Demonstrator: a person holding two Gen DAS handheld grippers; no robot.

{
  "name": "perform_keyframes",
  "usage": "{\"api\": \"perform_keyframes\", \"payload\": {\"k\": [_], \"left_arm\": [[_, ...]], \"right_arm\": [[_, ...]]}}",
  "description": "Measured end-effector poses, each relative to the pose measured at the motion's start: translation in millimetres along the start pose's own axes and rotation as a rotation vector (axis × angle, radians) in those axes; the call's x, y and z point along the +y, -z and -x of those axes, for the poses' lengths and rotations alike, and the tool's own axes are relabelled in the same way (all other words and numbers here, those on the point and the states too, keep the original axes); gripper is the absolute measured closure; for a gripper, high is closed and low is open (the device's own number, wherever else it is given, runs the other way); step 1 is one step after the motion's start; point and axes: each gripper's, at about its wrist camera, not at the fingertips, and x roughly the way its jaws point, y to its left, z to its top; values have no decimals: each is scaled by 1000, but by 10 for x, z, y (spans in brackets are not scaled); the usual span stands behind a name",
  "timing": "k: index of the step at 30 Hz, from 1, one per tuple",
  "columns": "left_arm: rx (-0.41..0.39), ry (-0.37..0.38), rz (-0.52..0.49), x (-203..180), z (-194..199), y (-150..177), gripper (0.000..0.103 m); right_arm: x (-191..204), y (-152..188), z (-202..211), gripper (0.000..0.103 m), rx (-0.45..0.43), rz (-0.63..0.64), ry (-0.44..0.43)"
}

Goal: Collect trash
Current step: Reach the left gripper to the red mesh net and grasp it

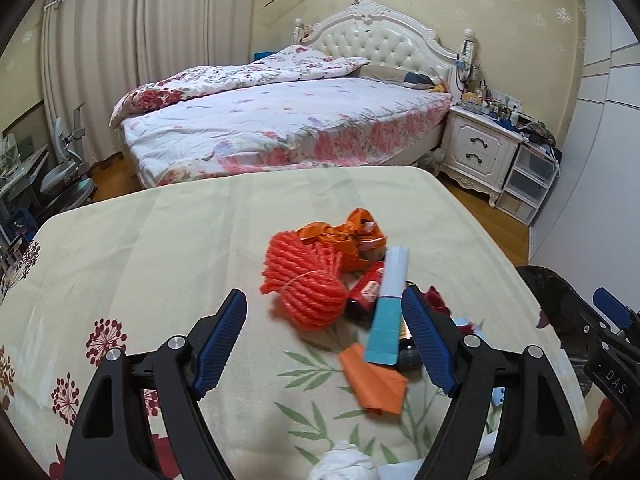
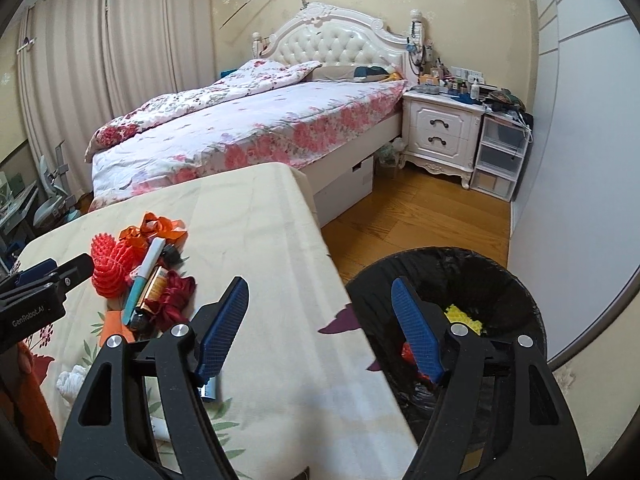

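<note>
Left tongs (image 1: 324,334) hanging released above the trash pile (image 1: 340,292) lying on the floral-cloth surface (image 1: 160,240); right tongs (image 2: 320,328) gaping, gripping nothing, straddling the surface edge and the black-lined bin (image 2: 500,280) standing on the floor.

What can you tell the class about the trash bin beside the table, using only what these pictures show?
The trash bin is round and lined with a glossy, crinkled black plastic bag. It stands upright on the wooden floor, close against the table's edge. Its mouth is open, with no lid showing. Inside lie something yellow and something red. The open right gripper hangs over its near rim without touching it.
</note>
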Motion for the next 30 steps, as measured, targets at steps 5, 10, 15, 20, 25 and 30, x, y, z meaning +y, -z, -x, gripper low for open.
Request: {"api": "perform_keyframes", "payload": {"k": [5, 10, 15, 20, 25, 30], "left_arm": [[16, -22, 25, 192, -68, 11, 26], [30, -26, 11, 207, -205, -50, 26], [62, -30, -2, 207, -375, -91, 26], [101, -26, 0, 221, -521, -116, 26], [118, 23, 1, 225, -556, -114, 47], [107, 50, -6, 229, -523, -94, 59]], "right_arm": [[164, -26, -84, 31, 14, 29, -24], [255, -101, -166, 31, 16, 42, -32], [275, -157, -282, 31, 28, 43, -35], [298, -227, -389, 31, 35, 45, -43], [383, -296, -452, 31, 33, 56, -54], [506, -357, -476, 31, 25, 75, -68]]}}
